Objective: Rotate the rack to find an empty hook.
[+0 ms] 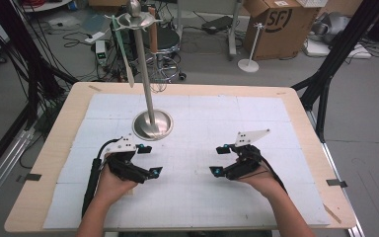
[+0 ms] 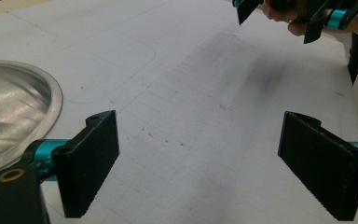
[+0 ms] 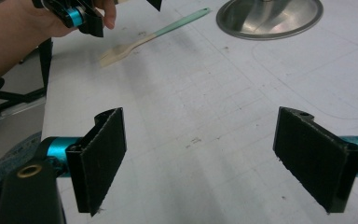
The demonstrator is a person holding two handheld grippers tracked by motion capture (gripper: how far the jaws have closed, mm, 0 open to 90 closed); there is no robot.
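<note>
Low over the desk [image 1: 276,106], left claw [image 1: 148,159] and right claw [image 1: 219,159] face each other, both wide open, holding nothing, spatula [image 3: 151,35] by the left one.

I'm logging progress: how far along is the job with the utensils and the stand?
Looks done: one green utensil hangs from the top of the stand. In hand: nothing; the left gripper and right gripper are open and empty above the mat. Probably left: the spatula lying on the mat beside the left hand, not yet gripped.
</note>
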